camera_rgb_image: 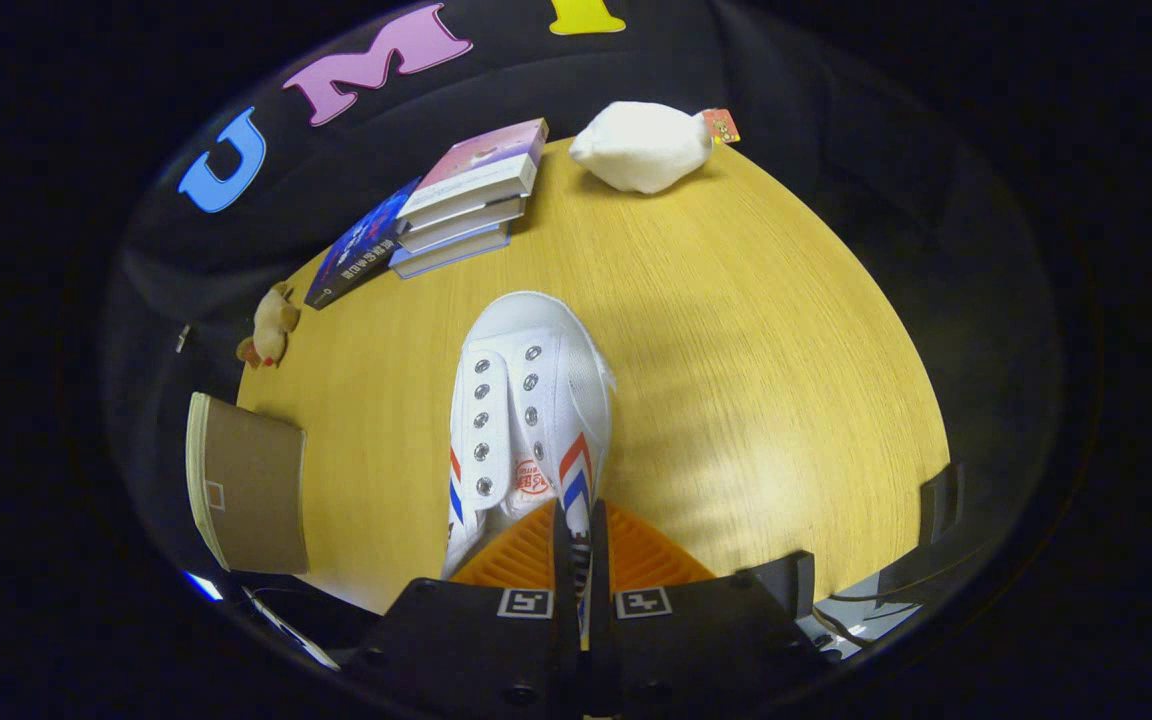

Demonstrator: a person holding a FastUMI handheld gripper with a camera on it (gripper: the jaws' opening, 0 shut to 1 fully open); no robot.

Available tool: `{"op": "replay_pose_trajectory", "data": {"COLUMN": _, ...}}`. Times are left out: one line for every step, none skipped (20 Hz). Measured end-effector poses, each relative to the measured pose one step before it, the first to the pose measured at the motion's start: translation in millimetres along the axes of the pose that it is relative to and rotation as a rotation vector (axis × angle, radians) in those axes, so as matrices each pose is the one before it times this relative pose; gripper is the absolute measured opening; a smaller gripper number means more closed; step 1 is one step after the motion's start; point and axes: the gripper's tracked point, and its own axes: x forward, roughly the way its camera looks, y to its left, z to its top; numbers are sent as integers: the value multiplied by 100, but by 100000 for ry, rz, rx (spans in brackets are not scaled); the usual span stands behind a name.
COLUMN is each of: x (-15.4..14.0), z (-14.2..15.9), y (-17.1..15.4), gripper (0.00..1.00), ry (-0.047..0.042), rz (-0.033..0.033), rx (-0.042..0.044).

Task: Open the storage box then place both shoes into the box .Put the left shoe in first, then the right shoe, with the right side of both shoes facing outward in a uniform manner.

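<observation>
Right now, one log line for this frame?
phase: carrying shoe | gripper: shut on white shoe side wall | shoe: toe ahead, over table | books beyond

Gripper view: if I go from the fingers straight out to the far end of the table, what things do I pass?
gripper shut on the white shoe → stack of books → white plush toy
</observation>
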Motion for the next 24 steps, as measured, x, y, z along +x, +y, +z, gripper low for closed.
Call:
{"op": "replay_pose_trajectory", "data": {"x": -877, "z": 170, "y": 1145, "gripper": 8, "ry": -1303, "rz": 857, "rx": -279}}
{"op": "replay_pose_trajectory", "data": {"x": -933, "z": 280, "y": 1219, "gripper": 8, "ry": -1416, "rz": 645, "rx": -303}}
{"op": "replay_pose_trajectory", "data": {"x": -923, "z": 129, "y": 1102, "gripper": 8, "ry": -1116, "rz": 375, "rx": -302}}
{"op": "replay_pose_trajectory", "data": {"x": -797, "z": 232, "y": 1273, "gripper": 8, "ry": -1373, "rz": 287, "rx": -38}}
{"op": "replay_pose_trajectory", "data": {"x": -828, "z": 109, "y": 1327, "gripper": 8, "ry": -919, "rz": 456, "rx": 330}}
{"op": "replay_pose_trajectory", "data": {"x": -758, "z": 106, "y": 1540, "gripper": 8, "ry": -916, "rz": 900, "rx": 1073}}
{"op": "replay_pose_trajectory", "data": {"x": -738, "z": -18, "y": 1658, "gripper": 8, "ry": -659, "rz": 1673, "rx": 1659}}
{"op": "replay_pose_trajectory", "data": {"x": -606, "z": -49, "y": 1874, "gripper": 8, "ry": -411, "rz": 2048, "rx": 2280}}
{"op": "replay_pose_trajectory", "data": {"x": -522, "z": -232, "y": 1867, "gripper": 8, "ry": -293, "rz": 2048, "rx": 1924}}
{"op": "replay_pose_trajectory", "data": {"x": -450, "z": -183, "y": 1892, "gripper": 8, "ry": -666, "rz": 1648, "rx": 1483}}
{"op": "replay_pose_trajectory", "data": {"x": -437, "z": -321, "y": 1819, "gripper": 8, "ry": -636, "rz": 1458, "rx": 944}}
{"op": "replay_pose_trajectory", "data": {"x": -351, "z": -269, "y": 1816, "gripper": 8, "ry": -947, "rz": 1218, "rx": 825}}
{"op": "replay_pose_trajectory", "data": {"x": -403, "z": -476, "y": 1825, "gripper": 8, "ry": -429, "rz": 1374, "rx": 606}}
{"op": "replay_pose_trajectory", "data": {"x": -301, "z": -510, "y": 1865, "gripper": 8, "ry": -286, "rz": 1330, "rx": 723}}
{"op": "replay_pose_trajectory", "data": {"x": -187, "z": -529, "y": 1732, "gripper": 8, "ry": 71, "rz": 1113, "rx": 207}}
{"op": "replay_pose_trajectory", "data": {"x": -197, "z": -429, "y": 1902, "gripper": 8, "ry": -269, "rz": 1129, "rx": -547}}
{"op": "replay_pose_trajectory", "data": {"x": -166, "z": -320, "y": 1888, "gripper": 8, "ry": -133, "rz": 1673, "rx": -788}}
{"op": "replay_pose_trajectory", "data": {"x": 125, "z": -333, "y": 2104, "gripper": 8, "ry": -46, "rz": 2499, "rx": -306}}
{"op": "replay_pose_trajectory", "data": {"x": 130, "z": -380, "y": 2088, "gripper": 8, "ry": 94, "rz": 2620, "rx": 38}}
{"op": "replay_pose_trajectory", "data": {"x": 414, "z": -423, "y": 2071, "gripper": 8, "ry": 824, "rz": 2409, "rx": -733}}
{"op": "replay_pose_trajectory", "data": {"x": 462, "z": -414, "y": 1733, "gripper": 8, "ry": 584, "rz": 1769, "rx": -1914}}
{"op": "replay_pose_trajectory", "data": {"x": 744, "z": -467, "y": 1608, "gripper": 8, "ry": 456, "rz": 1002, "rx": -2631}}
{"op": "replay_pose_trajectory", "data": {"x": 698, "z": -694, "y": 1333, "gripper": 8, "ry": 1032, "rz": 413, "rx": -2315}}
{"op": "replay_pose_trajectory", "data": {"x": 917, "z": -697, "y": 1150, "gripper": 8, "ry": 1307, "rz": 344, "rx": -1702}}
